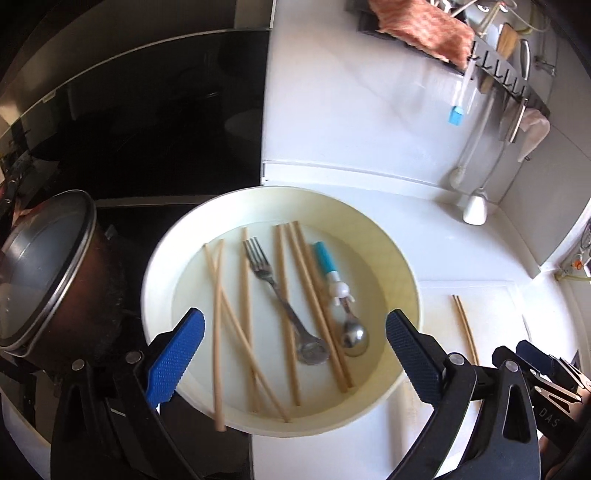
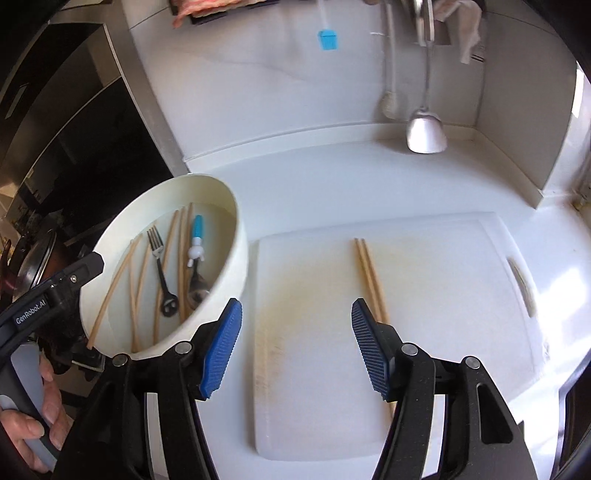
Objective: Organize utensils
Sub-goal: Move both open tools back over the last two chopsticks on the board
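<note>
lidded pot (image 1: pixel 44 266), orange cloth (image 1: pixel 421 29), blue spatula (image 2: pixel 327 38)

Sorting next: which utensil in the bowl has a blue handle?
The small spoon with the blue handle and white figure, lying right of the metal fork.

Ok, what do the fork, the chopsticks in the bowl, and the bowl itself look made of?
Fork: metal, probably stainless steel, going by its grey shine and reflective handle end. Chopsticks: pale tan and matte, likely bamboo or wood; no grain is visible. Bowl: cream, smooth with a slight gloss and a thick rim, looks like plastic, though glazed ceramic is possible.
</note>
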